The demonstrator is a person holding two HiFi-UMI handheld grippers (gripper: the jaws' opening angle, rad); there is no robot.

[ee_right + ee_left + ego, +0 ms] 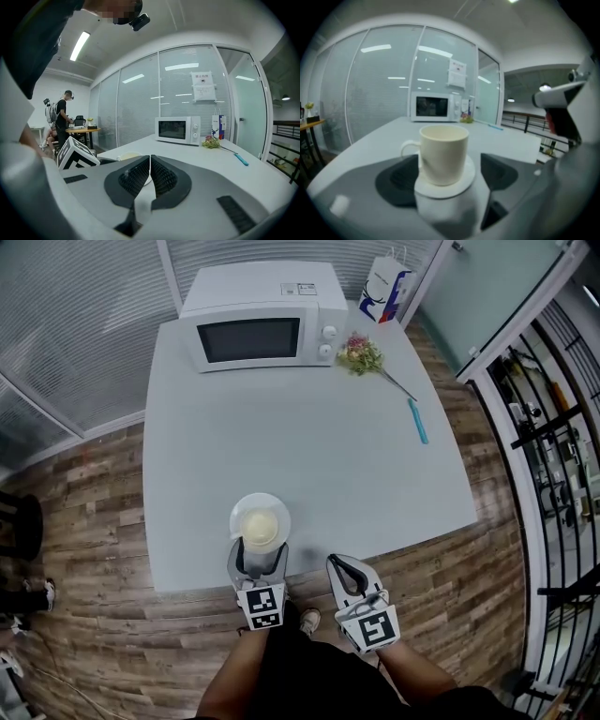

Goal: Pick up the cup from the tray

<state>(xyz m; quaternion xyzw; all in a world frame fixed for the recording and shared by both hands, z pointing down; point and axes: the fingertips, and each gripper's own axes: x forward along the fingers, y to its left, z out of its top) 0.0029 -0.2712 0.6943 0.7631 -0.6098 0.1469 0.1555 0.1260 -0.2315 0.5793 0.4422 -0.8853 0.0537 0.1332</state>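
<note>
Your left gripper was wide open at the cup on its saucer; lifting needed a squeeze. Your right gripper was shut, empty.

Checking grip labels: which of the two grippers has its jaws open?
The left gripper: its jaws stand wide apart, the cup on its saucer showing in the gap. The right gripper's jaws are shut together on nothing.
</note>
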